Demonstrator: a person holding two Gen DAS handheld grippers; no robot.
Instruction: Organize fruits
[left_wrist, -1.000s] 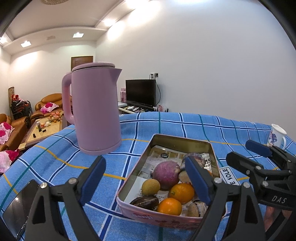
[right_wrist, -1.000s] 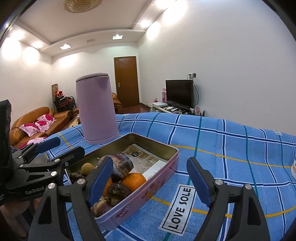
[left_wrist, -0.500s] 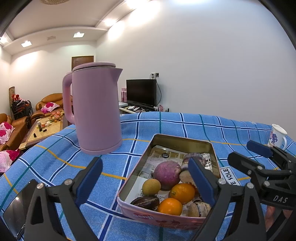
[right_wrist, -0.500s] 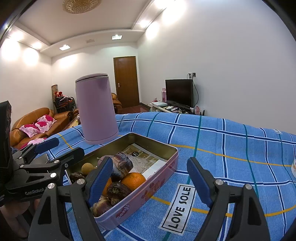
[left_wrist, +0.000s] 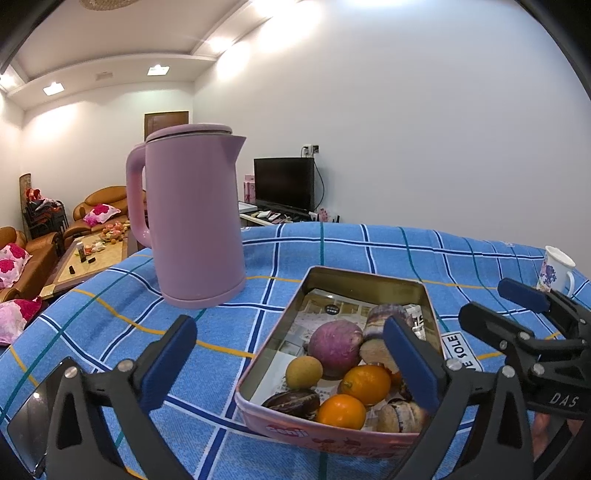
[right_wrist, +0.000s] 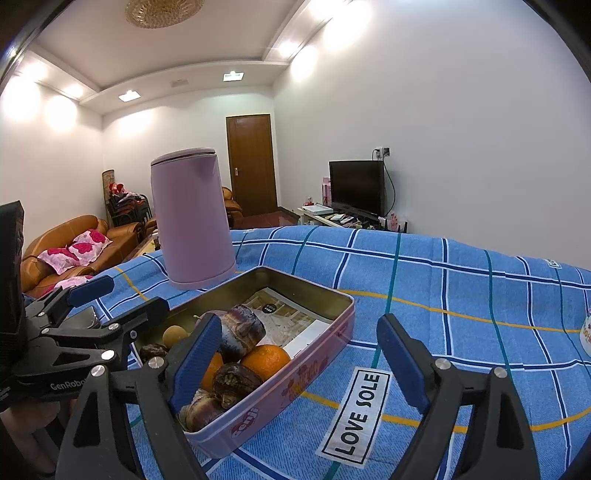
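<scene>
Hovering side by side at the near edge of the blue checked cloth (right_wrist: 443, 280), the left gripper (left_wrist: 291, 358) and right gripper (right_wrist: 299, 362) have both just been spreading their fingers, nothing between them; the fruit tin (left_wrist: 365, 280), holding oranges (left_wrist: 341, 410), sits right beneath, a pink kettle (left_wrist: 195, 221) behind it to the left

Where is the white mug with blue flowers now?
In the left wrist view, the mug stands at the far right on the blue cloth, beyond the right claw.

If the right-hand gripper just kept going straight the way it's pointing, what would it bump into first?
Probably the blue checked tablecloth, just right of the pink tin. The right gripper is open and tilts downward; depth is uncertain, so its left finger might clip the tin.
</scene>
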